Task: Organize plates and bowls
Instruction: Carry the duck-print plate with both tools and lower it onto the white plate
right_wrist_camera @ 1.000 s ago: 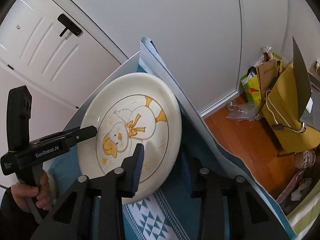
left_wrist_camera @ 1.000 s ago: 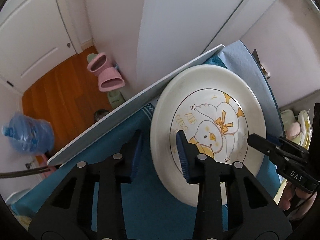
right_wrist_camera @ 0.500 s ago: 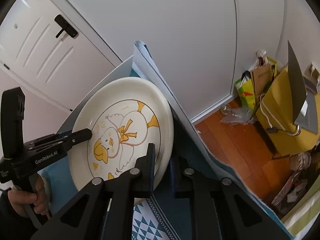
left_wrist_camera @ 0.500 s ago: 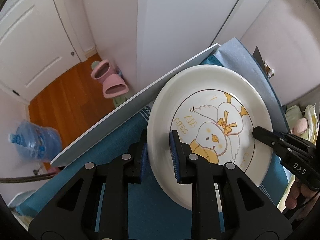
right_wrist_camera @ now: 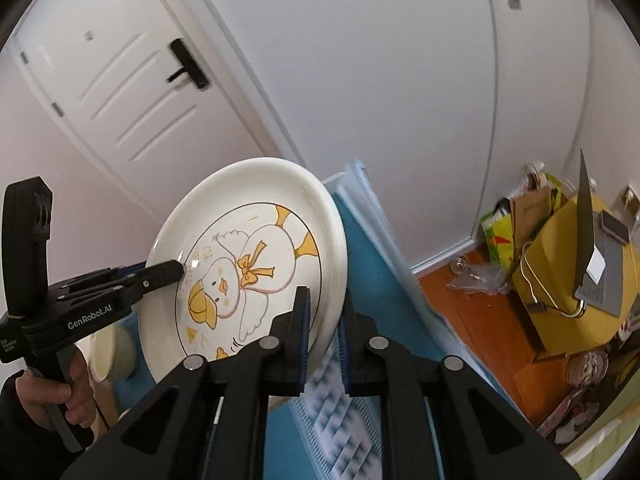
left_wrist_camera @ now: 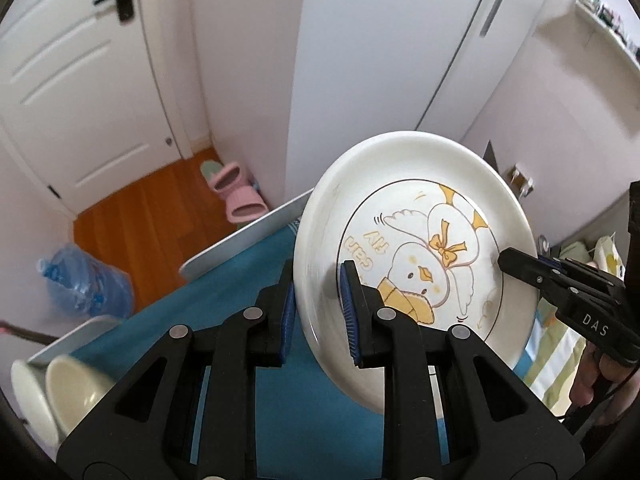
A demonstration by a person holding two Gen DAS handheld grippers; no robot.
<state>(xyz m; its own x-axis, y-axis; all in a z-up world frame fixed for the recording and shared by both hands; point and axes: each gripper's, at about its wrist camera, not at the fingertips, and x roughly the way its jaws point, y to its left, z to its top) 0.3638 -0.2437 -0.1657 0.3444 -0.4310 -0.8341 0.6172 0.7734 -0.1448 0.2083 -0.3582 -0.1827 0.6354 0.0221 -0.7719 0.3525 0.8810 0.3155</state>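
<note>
A white plate (left_wrist_camera: 416, 248) with a yellow duck drawing hangs tilted above the blue tablecloth (left_wrist_camera: 240, 280), held from both sides. My left gripper (left_wrist_camera: 318, 292) is shut on the plate's left rim, one pad on each face. My right gripper (right_wrist_camera: 324, 308) is shut on the opposite rim of the plate (right_wrist_camera: 248, 264). Each wrist view also shows the other gripper's fingers clamped on the far edge: the right gripper (left_wrist_camera: 516, 262) and the left gripper (right_wrist_camera: 168, 272). Cream bowls (left_wrist_camera: 68, 392) sit on the table at lower left, and one bowl (right_wrist_camera: 120, 352) shows under the plate.
The white table edge (left_wrist_camera: 240, 236) runs close to a white wall and a door (left_wrist_camera: 80, 80). Pink slippers (left_wrist_camera: 240, 196) and a blue water bottle (left_wrist_camera: 84, 284) lie on the wood floor. A yellow bag with a laptop (right_wrist_camera: 568, 280) stands on the right.
Both grippers closed on the plate's rim and rose with it. The plate has left the tablecloth and now hangs tilted in the air; the bowls have come into view below.
</note>
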